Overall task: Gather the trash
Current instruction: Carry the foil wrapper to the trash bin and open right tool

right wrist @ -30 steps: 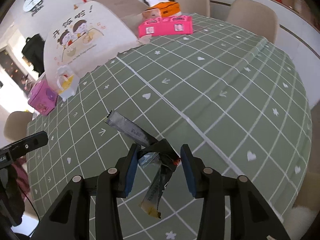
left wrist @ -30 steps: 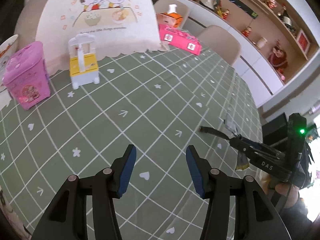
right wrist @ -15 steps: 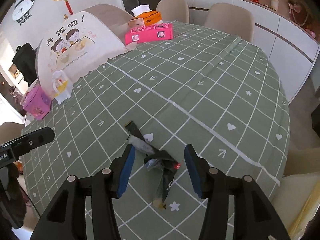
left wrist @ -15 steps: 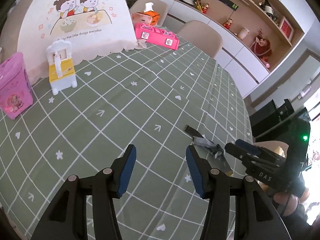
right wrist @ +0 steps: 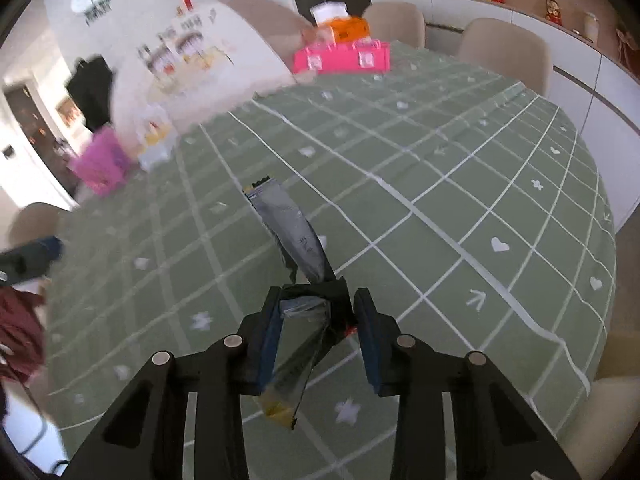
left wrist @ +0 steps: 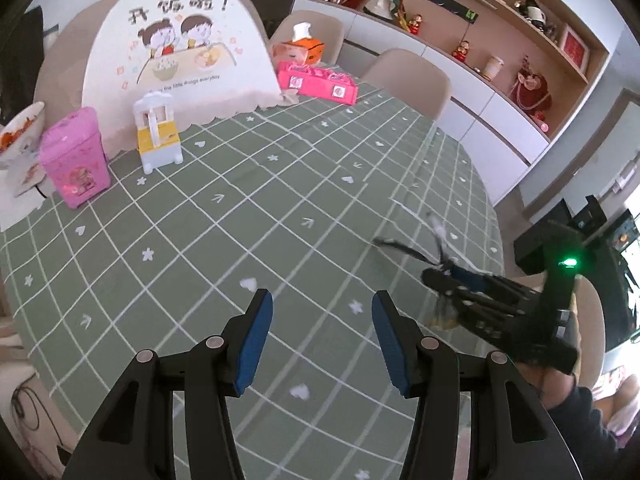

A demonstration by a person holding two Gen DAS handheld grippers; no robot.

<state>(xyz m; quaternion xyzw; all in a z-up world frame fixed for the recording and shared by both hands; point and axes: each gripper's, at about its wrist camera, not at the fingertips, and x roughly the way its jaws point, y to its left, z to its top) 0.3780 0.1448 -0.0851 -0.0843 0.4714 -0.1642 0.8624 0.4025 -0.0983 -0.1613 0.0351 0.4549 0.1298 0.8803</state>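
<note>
My right gripper [right wrist: 316,312] is shut on a bundle of crumpled dark and silver snack wrappers [right wrist: 296,236], held above the green checked tablecloth [right wrist: 440,184]. One wrapper sticks forward, another hangs below the fingers. In the left wrist view the right gripper [left wrist: 448,280] with the wrappers [left wrist: 438,236] hovers at the right. My left gripper [left wrist: 322,336] is open and empty above the near part of the table. A small pink trash bin [left wrist: 76,162] stands at the far left; it shows blurred in the right wrist view [right wrist: 102,166].
A white and yellow toy chair [left wrist: 157,133] stands beside the bin. A large white food cover [left wrist: 180,60], a pink box [left wrist: 318,82] and an orange tissue box [left wrist: 302,46] stand at the back. Beige chairs [left wrist: 408,76] ring the table. A bowl [left wrist: 18,130] sits far left.
My right gripper has closed on the wrappers and lifted them off the table, swinging left. My left gripper has stayed open and shifted a little.
</note>
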